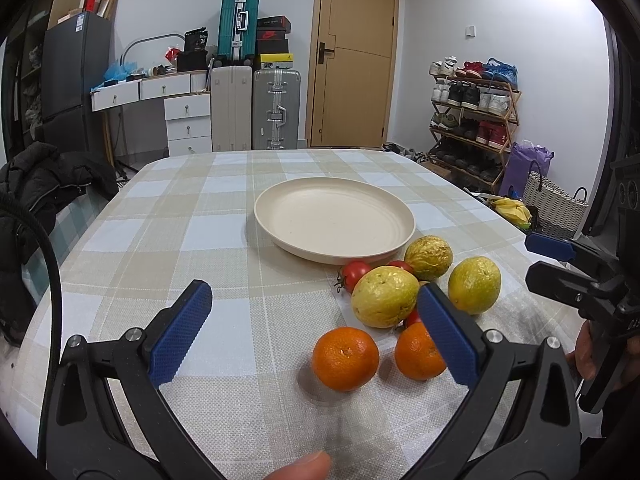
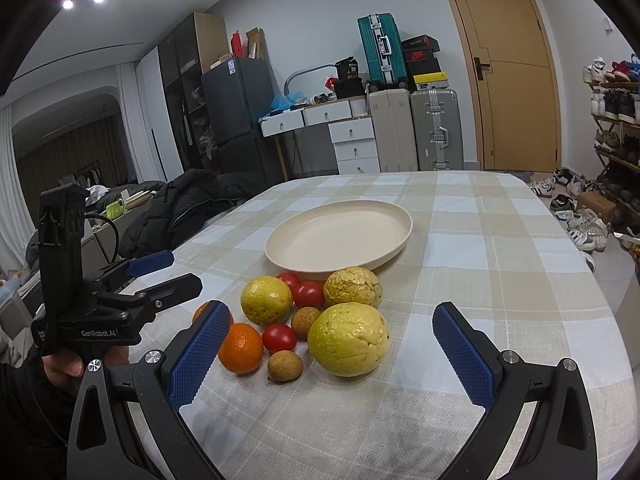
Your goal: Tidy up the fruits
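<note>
A cream plate point(image 1: 334, 220) point(image 2: 340, 236) sits empty mid-table on the checked cloth. Just in front of it lies a cluster of fruit: two oranges point(image 1: 345, 358) point(image 1: 418, 354), three yellow-green round fruits point(image 2: 348, 338) point(image 2: 266, 300) point(image 2: 352, 286), three small tomatoes point(image 2: 308, 294) and two brown lychees point(image 2: 285, 365). My left gripper point(image 1: 314, 292) point(image 2: 182, 270) is open, low over the cloth, with the nearer orange between its fingers but untouched. My right gripper point(image 2: 331, 306) point(image 1: 534, 260) is open too, facing the biggest yellow-green fruit, holding nothing.
A black jacket point(image 1: 44, 184) drapes a chair off the table's left edge. Suitcases point(image 1: 276, 108), a white desk and a door stand behind the table; a shoe rack point(image 1: 472, 116) and a basket point(image 1: 552, 200) stand to the right. A hand point(image 1: 588, 356) holds the right gripper.
</note>
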The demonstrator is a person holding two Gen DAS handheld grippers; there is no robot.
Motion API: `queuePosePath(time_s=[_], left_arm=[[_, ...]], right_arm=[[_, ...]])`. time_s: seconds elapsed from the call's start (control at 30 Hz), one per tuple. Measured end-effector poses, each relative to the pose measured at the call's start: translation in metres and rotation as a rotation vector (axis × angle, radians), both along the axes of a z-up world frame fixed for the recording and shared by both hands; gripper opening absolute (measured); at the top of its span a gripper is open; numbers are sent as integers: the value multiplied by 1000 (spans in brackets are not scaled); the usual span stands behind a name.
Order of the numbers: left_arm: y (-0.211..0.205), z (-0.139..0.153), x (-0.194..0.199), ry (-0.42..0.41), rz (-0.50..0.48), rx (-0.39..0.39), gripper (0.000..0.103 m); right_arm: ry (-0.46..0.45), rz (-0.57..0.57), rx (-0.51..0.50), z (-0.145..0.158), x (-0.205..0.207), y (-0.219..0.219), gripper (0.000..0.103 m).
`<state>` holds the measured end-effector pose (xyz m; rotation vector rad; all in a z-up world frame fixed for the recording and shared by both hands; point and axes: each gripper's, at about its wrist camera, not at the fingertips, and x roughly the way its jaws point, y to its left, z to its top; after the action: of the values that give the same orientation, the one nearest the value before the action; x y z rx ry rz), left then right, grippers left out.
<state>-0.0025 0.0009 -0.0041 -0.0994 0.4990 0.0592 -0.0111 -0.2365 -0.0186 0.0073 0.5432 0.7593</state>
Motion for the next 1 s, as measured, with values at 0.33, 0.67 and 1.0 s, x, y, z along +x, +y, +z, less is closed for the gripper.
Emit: queuePosePath(time_s=[0.33,0.67,1.0], left_arm=[[2,-3,3,42,-9,21,102],[11,-12,11,188,-7,29,102],[10,-21,25,271,-15,37,102]], right_arm=[[84,-28,-62,-6,14,4,103],[165,-71,-151,-17,28,11,103],[267,-32,-181,-31,43,17,83]])
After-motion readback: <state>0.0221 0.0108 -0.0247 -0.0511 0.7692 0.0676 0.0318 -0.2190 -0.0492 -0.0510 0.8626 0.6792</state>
